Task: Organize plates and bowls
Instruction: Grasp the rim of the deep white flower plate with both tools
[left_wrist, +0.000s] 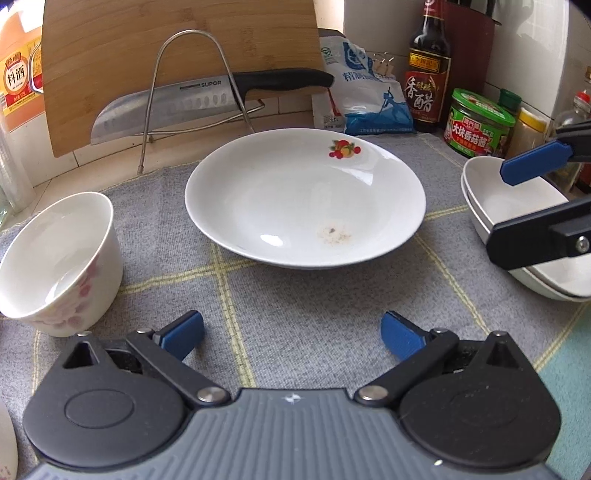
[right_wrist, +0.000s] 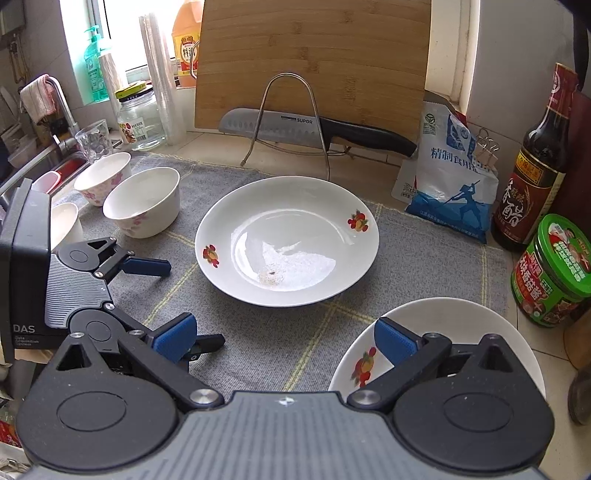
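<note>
The big plate (right_wrist: 288, 240) sits mid-mat (right_wrist: 424, 258), toward the counter's back edge, just in front of the knife (right_wrist: 314, 127) and wire rack (right_wrist: 291, 118); pushed back, it could knock the blade loose. The stacked plates (left_wrist: 517, 221) lie at the mat's right edge near the jars (right_wrist: 554, 269), which a careless lift could hit. Three bowls (right_wrist: 144, 201) crowd the left edge by the sink; nesting them roughly risks chipping. The right gripper (right_wrist: 284, 339) is spread wide and empty, one finger over the stack's rim. The left gripper (left_wrist: 291, 332) is also wide apart, holding nothing.
</note>
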